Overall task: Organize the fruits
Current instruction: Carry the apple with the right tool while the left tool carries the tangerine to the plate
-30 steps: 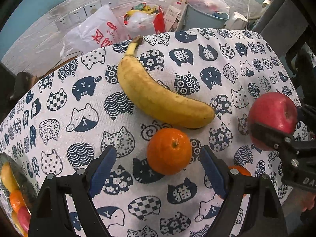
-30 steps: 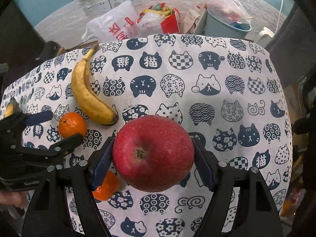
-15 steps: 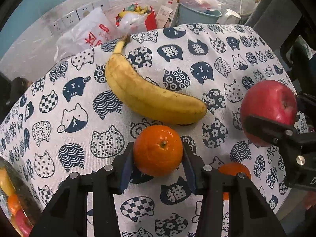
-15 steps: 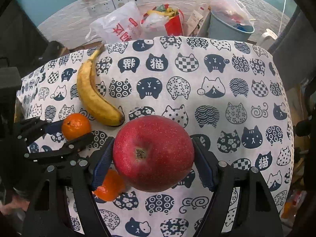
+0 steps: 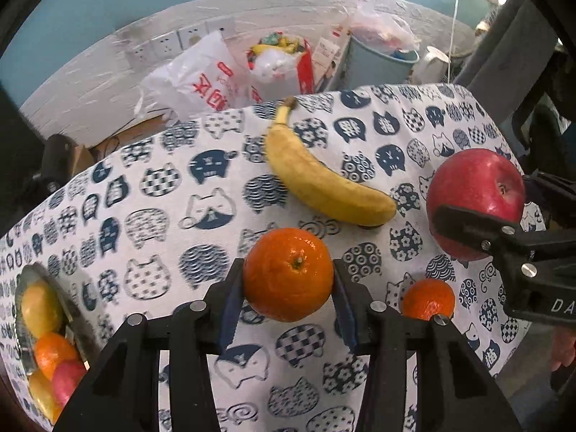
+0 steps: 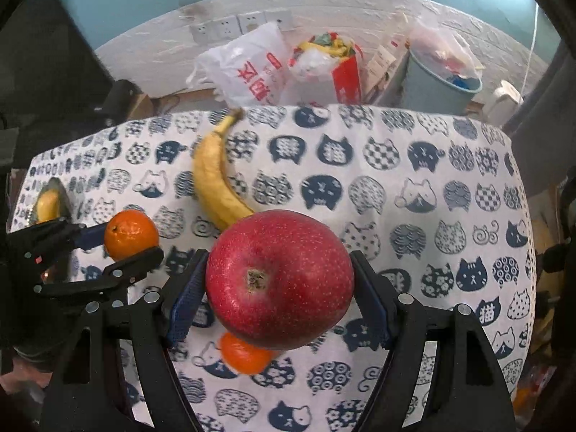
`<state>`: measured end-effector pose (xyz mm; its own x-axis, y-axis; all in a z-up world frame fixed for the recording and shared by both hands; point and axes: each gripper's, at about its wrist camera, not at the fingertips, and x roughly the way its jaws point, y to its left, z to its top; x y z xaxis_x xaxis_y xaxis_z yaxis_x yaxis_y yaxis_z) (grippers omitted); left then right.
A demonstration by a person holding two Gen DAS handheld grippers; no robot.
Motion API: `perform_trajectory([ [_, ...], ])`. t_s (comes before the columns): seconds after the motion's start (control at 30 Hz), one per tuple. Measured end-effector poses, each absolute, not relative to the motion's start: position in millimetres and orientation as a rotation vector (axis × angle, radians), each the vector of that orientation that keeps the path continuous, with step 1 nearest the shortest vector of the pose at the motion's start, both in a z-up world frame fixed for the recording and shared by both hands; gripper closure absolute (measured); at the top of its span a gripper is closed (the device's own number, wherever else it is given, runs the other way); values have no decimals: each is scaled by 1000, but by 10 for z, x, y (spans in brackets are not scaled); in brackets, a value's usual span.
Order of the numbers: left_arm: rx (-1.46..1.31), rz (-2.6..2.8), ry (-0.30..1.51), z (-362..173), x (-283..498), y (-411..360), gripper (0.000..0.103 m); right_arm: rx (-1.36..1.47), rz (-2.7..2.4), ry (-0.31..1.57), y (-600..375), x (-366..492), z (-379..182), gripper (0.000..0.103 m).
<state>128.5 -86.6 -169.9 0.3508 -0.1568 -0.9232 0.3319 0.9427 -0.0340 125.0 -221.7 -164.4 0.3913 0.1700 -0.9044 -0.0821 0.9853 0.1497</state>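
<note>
Fruits are split between the 2 grippers, the cat-print cloth (image 6: 424, 165) on the counter and a bowl. The left gripper (image 5: 288, 289) has its fingers (image 5: 230, 302) closed against both sides of an orange (image 5: 288, 273), held clear above the cloth toward the counter's near edge. In the right wrist view the same orange (image 6: 131, 234) sits between the left gripper's fingers at the left side. The right gripper (image 6: 279, 288) has its fingers (image 6: 185, 298) clamped on a red apple (image 6: 279, 279), blossom end facing the camera, raised over the near middle of the counter; in the left wrist view the apple (image 5: 475, 198) hangs above the counter's right edge. A banana (image 6: 216, 183) lies flat on the cloth, its stem pointing to the far edge and its blunt tip toward the middle. A second, smaller orange (image 5: 428, 298) rests on the cloth near the near edge, partly hidden below the apple in the right wrist view. At the counter's left edge a bowl (image 5: 25, 345) holds several fruits, yellow, orange and pink-red. Beyond the far edge stand a white plastic bag (image 6: 248, 68) with red print, a red bag (image 6: 342, 72) stuffed with wrappers, and a grey-blue bin (image 6: 432, 86), all against a white wall with sockets (image 6: 237, 23).
</note>
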Motion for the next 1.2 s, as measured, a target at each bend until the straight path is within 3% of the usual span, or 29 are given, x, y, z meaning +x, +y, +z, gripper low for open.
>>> perform_trajectory([
  [0.6,67,-209,1077,-1171,982,43,56,-3,322,1061,-1297,1264,-1187,27],
  [1.2,-56,-62,1059,-1084,747,1034,56,-69,440,1044,-412,1299,-1090,27],
])
